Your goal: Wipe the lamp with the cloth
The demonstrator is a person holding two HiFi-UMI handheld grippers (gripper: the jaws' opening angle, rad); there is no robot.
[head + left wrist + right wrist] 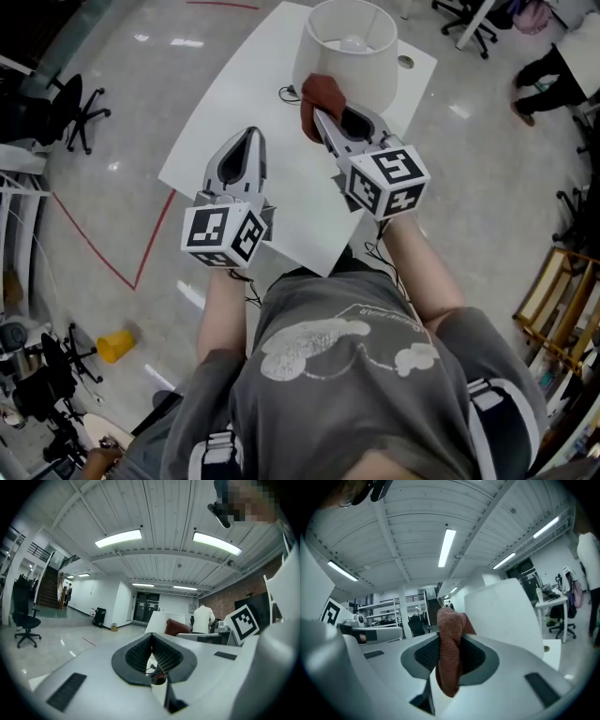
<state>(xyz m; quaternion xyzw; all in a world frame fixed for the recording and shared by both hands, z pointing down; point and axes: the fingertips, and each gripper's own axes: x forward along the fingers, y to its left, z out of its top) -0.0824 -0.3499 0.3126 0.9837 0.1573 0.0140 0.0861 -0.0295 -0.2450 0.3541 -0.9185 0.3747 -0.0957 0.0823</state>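
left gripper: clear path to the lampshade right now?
Probably yes. The left gripper hovers over bare table short of the lampshade, with only a thin cable between. The right gripper, holding the cloth, takes only the shade's near side.

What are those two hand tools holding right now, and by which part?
The right gripper pinches the reddish cloth by a bunched fold, ends sticking out above and below its fingers. The left gripper is shut on nothing.
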